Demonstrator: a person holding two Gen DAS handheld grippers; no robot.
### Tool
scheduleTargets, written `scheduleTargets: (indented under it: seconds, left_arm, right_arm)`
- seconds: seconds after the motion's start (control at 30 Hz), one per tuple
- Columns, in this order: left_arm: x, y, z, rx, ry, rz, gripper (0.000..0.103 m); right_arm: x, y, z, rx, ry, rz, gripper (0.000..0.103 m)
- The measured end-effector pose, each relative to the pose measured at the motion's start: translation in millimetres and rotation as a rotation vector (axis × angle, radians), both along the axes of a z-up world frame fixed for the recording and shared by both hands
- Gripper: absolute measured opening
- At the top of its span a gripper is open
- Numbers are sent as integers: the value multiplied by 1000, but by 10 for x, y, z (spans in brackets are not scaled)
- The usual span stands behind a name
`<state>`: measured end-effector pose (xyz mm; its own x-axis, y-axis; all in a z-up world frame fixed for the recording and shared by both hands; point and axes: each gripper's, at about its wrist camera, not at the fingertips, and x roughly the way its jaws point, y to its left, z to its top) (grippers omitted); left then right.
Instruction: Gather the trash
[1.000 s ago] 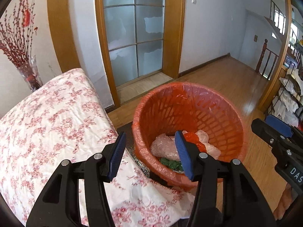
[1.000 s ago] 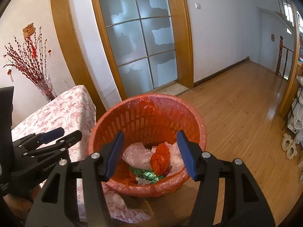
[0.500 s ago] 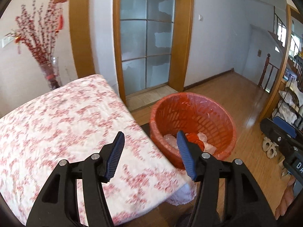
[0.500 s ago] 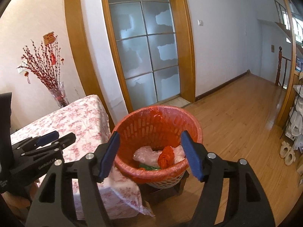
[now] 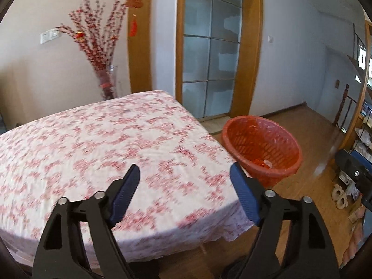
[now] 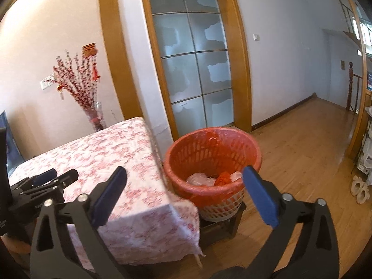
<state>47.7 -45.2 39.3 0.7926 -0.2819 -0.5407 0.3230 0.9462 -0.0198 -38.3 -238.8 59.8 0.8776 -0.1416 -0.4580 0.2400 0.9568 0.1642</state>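
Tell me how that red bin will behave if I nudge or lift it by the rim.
The bin is probably light: lattice plastic walls, only crumpled bags inside. It sits raised on a small dark stand, narrower at its base, so a sideways push could tip it. The thin liner draped over the rim looks slippery and may slide under a tool.

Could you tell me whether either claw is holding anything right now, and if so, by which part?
Nothing is held. The left claw and right claw both stand open and empty; the trash lies in the orange basket.
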Motion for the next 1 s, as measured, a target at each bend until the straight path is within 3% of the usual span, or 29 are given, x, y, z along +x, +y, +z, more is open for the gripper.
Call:
scheduleTargets:
  seconds: [0.07,0.27,0.57,0.83,1.0]
  left_arm:
    - [-106,124,-15,1,-20,32,92]
    - [-324,424,-122,-17,-50,129,99]
    - [-567,609,-253,15,-96,252,100]
    - [-681,660,-320,31,-102,291,100]
    - [-725,699,-347,25,-94,322,100]
  right_arm:
    - [-40,108,-26,-6,5,18,99]
    - [-107,347,-118,-52,30,20,99]
    - [-234,564,-214,-148,21,-75,99]
    - [-310,752,-255,-239,22,-150,99]
    - [-323,772,-315,-236,41,-161,99]
